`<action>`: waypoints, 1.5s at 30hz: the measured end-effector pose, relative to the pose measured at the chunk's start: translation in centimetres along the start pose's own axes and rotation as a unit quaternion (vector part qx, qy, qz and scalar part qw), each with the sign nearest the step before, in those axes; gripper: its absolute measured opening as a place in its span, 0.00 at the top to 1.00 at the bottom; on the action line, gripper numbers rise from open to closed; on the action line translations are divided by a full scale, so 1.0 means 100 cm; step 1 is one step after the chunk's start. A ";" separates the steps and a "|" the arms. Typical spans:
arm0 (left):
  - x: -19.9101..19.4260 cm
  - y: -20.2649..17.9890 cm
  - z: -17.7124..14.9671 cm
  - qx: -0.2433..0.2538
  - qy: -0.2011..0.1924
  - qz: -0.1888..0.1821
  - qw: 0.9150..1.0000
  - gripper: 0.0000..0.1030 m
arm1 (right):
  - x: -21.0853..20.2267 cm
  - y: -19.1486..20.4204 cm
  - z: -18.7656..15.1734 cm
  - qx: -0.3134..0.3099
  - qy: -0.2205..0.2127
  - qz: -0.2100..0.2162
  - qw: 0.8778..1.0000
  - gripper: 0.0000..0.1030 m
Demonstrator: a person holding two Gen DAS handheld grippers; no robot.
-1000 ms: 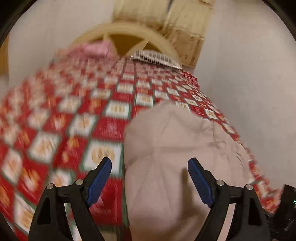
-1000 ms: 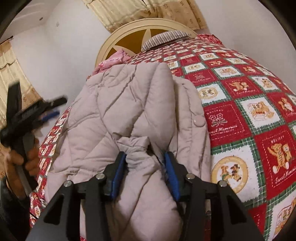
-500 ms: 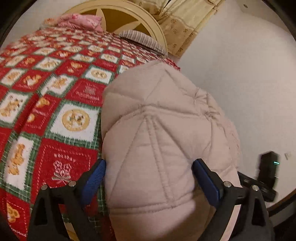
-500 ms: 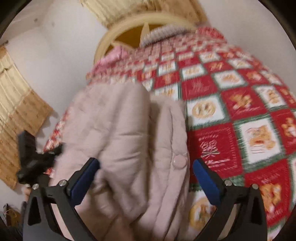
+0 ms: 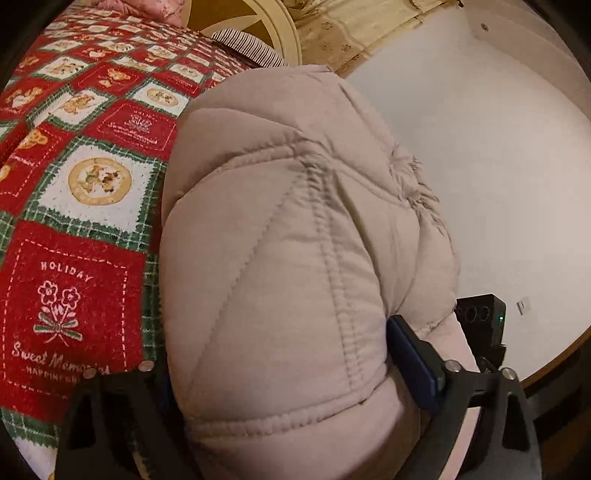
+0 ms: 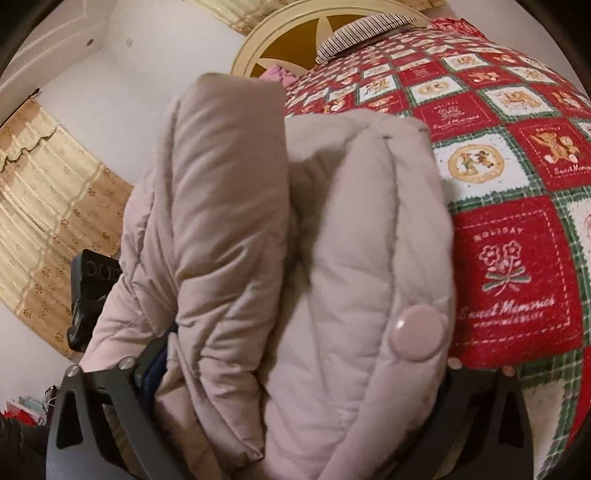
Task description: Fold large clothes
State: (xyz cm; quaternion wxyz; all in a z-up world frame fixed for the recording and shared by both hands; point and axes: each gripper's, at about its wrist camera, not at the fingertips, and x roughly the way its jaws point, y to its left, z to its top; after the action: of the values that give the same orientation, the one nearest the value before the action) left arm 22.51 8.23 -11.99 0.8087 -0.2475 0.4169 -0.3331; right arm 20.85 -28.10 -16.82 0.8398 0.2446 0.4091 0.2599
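A pale pink quilted puffer coat [image 5: 280,236] lies folded into a thick bundle on the red patchwork bedspread [image 5: 74,280]. My left gripper [image 5: 280,373] has its jaws wide apart with the bundle's end between them; one blue pad [image 5: 413,365] presses the fabric. In the right wrist view the coat [image 6: 288,266] fills the middle, with a round snap button [image 6: 417,334]. My right gripper [image 6: 295,365] also stands wide open around the thick folded end. Its fingertips are mostly hidden by the padding.
The bed's cream headboard [image 6: 295,40] and a striped pillow [image 6: 362,31] lie at the far end. Yellow curtains [image 6: 40,206] hang at the left. The white wall [image 5: 480,155] is to the right of the bed. The other gripper's black body [image 6: 88,291] shows beside the coat.
My right gripper opened from a pinch on a coat fold to wide apart. Both grippers moved in so the folded bundle now sits between each pair of jaws.
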 end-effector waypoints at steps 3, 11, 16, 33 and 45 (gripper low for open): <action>-0.008 -0.014 -0.002 0.015 -0.006 0.003 1.000 0.19 | -0.009 0.005 -0.010 0.031 -0.004 0.027 0.999 0.27; -0.018 -0.097 0.002 0.075 0.000 -0.070 0.995 0.19 | -0.091 0.028 -0.025 0.046 -0.078 0.077 0.993 0.46; 0.019 -0.166 0.014 0.108 0.031 -0.133 0.985 0.19 | -0.178 0.032 -0.017 0.027 -0.149 0.018 0.988 0.46; 0.238 -0.236 0.001 0.170 0.122 0.030 0.977 0.01 | -0.209 -0.165 -0.034 0.215 -0.201 -0.136 0.946 0.39; 0.247 -0.236 -0.005 0.234 0.086 0.084 0.965 0.01 | -0.251 -0.148 -0.047 0.226 -0.219 -0.164 0.935 0.24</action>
State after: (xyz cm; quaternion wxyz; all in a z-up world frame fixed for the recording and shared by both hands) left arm 24.87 -25.70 -8.89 0.8302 0.0142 0.4143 -0.3728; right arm 7.26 -54.19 -14.58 0.8619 0.4085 0.2975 -0.0408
